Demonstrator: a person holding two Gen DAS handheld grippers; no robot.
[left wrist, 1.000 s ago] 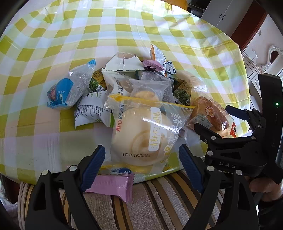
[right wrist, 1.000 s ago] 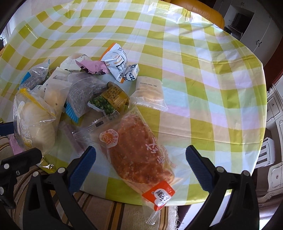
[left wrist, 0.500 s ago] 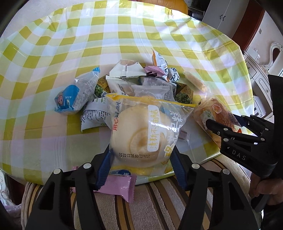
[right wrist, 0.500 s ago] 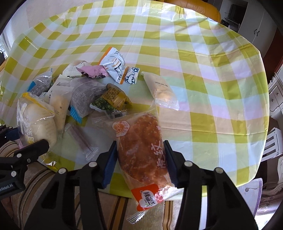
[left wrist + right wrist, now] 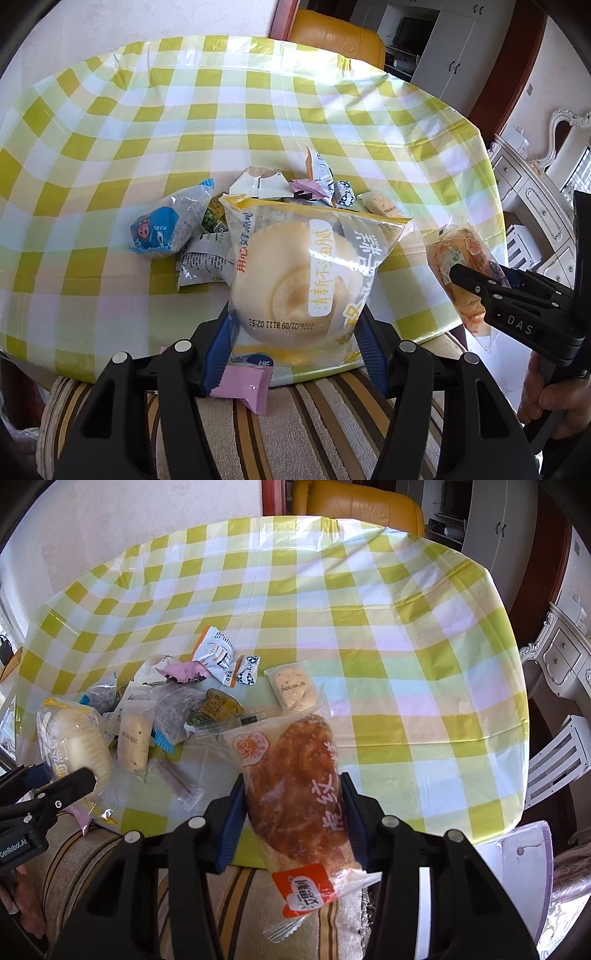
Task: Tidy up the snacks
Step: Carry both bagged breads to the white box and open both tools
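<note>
A heap of small snack packets (image 5: 192, 698) crowds the table's (image 5: 258, 122) near edge, where the left gripper (image 5: 295, 339) clenches the pale round cake bag (image 5: 306, 273) and the right gripper (image 5: 293, 812) clenches the brown bread bag (image 5: 299, 786), both lifted above the tablecloth.

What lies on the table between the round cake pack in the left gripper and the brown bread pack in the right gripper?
In the right wrist view, a slim clear stick packet lies on the tablecloth between the round cake pack and the brown bread pack.

Glossy plastic tablecloth (image 5: 369, 635), crinkly clear wrappers (image 5: 306, 273)
</note>
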